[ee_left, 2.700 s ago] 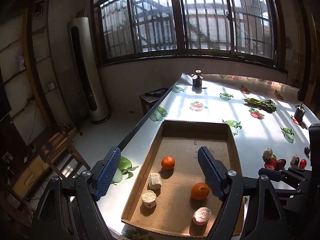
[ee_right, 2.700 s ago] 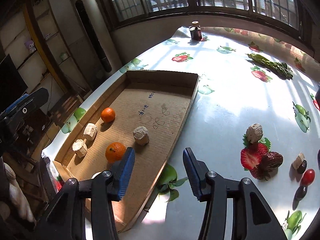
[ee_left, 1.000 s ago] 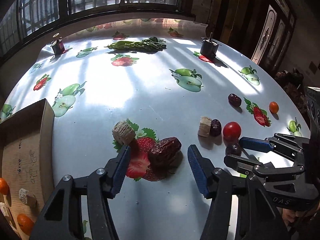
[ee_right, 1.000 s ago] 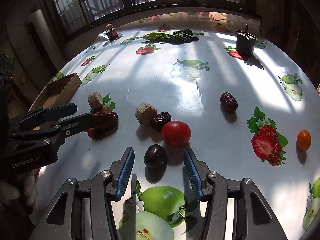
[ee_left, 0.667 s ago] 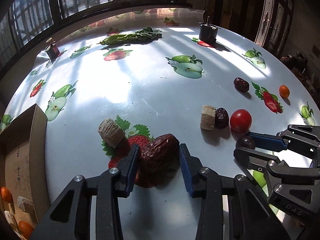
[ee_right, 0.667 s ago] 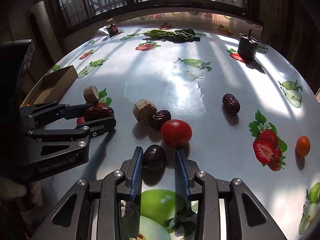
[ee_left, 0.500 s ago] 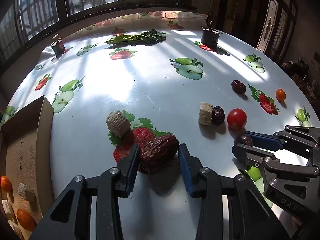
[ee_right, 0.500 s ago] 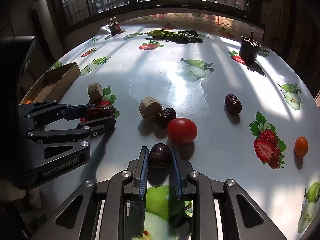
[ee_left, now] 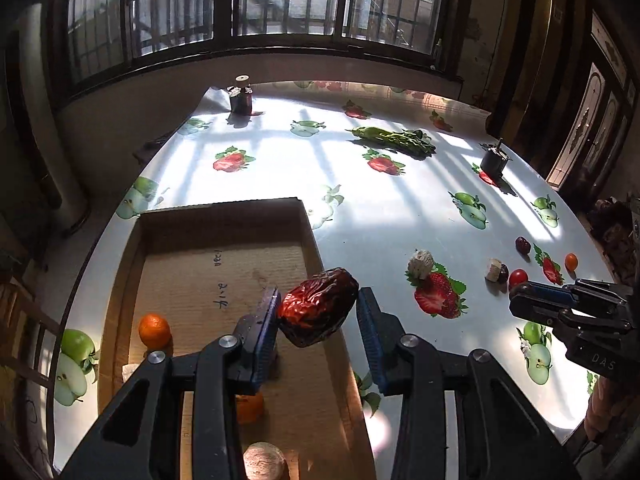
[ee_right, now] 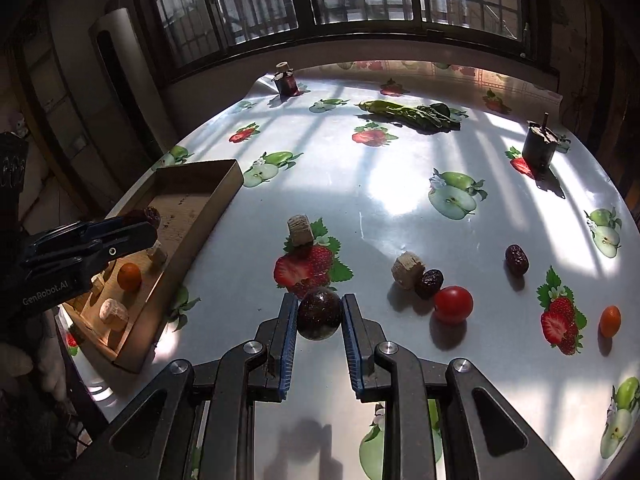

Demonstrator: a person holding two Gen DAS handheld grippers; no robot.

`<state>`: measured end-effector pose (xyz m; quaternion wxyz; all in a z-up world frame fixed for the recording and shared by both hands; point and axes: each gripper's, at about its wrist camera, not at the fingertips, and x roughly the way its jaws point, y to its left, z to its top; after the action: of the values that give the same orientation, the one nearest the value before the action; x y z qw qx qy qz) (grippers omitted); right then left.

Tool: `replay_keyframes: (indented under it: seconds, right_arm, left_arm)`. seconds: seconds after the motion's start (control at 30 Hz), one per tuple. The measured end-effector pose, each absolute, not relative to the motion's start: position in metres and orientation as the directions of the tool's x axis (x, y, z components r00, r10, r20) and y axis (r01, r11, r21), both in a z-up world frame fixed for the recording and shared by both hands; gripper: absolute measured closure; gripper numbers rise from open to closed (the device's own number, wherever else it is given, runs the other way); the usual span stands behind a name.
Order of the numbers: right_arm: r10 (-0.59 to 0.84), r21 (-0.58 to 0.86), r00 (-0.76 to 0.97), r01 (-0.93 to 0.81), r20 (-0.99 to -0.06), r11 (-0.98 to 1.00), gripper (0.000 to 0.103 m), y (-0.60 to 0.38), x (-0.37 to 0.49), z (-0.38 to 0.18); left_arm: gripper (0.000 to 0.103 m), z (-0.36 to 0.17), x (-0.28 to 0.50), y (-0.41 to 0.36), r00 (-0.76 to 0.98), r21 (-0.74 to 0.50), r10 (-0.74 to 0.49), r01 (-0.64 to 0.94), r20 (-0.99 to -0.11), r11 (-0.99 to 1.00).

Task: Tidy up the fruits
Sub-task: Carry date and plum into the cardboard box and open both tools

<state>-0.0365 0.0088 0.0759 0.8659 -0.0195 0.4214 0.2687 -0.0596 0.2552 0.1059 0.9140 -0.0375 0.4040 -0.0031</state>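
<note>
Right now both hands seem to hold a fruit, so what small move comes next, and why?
Probably the left gripper eases left over the brown cardboard tray and lets go: its fingers pinch the wrinkled red date at the tray's right rim, where small oranges already lie.

Three dates, two oranges in one cardboard box, one tomato, one dark round fruit

"GenRobot.AI" is showing in white on the left gripper body, left of the right gripper; "DAS" is showing on the right gripper's body. Handwriting on the cardboard tray is illegible.
</note>
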Motion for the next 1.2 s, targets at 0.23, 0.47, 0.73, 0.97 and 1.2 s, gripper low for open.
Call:
replay_keyframes:
  seconds: [0.23,0.47,0.73,0.97,1.2]
  right_arm:
    - [0.539,0.243,0.397,-0.591,-0.743,0.769,0.079,0.12,-0.024,0.083]
    - [0.501,0.217,0.319,-0.628,-0.804,0.748,0.079,0.212,0.006,0.05]
    - [0.483,0.234,0.263,-0.626,-0.835,0.744,0.078,0.244,0.023,0.014]
    - [0.486,0.207,0.312,-0.628,-0.816,0.75,0.072,0.238,0.019,0.021]
    - [0.504,0.221,0.38,-0.586,-0.775,0.78,0.065,0.178,0.015,0.049]
  left_arm:
    - [0.065,0.074,-0.02,0.36,0.571,-0.136,0.033,-0.251,-0.82,0.959]
    - [0.065,0.041,-0.002,0.392,0.495,-0.168,0.023,-0.337,-0.868,0.926]
    - [0.061,0.027,-0.005,0.405,0.487,-0.205,-0.004,-0.36,-0.874,0.91]
    - [0.057,0.045,-0.024,0.397,0.54,-0.214,0.017,-0.362,-0.842,0.907]
    - [0.041,0.103,-0.064,0.351,0.664,-0.17,0.063,-0.28,-0.745,0.945]
